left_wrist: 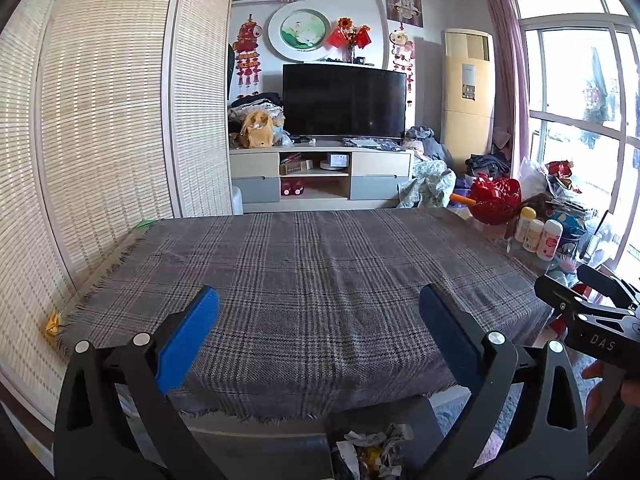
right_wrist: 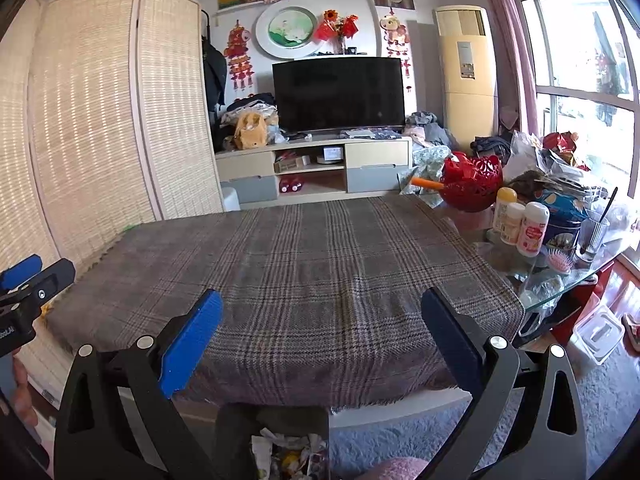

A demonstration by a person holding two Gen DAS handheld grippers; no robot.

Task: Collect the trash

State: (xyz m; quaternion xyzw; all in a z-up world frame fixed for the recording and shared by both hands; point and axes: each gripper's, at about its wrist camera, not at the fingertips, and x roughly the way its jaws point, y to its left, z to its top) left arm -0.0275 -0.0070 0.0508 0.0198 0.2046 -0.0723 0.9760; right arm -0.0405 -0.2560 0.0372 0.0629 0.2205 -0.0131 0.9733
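Trash: crumpled white paper scraps and bits of wrapper (left_wrist: 374, 454) lie in a dark bin (left_wrist: 430, 410) below the near edge of the grey plaid-covered table (left_wrist: 312, 280); no trash shows on the cloth.
Handling: probably light, soft and crushable; a pinch on a raised fold should hold.
Left gripper (left_wrist: 319, 336): blue-padded jaws spread wide, holding nothing, above the near edge.
Right gripper (right_wrist: 321, 338): jaws likewise released and empty.
Open room: the cloth is bare to its far edge.
Crowded edge: bottles (right_wrist: 532, 228), a red openwork basket (right_wrist: 472, 184) and a glass (right_wrist: 594, 236) stand along the right edge.
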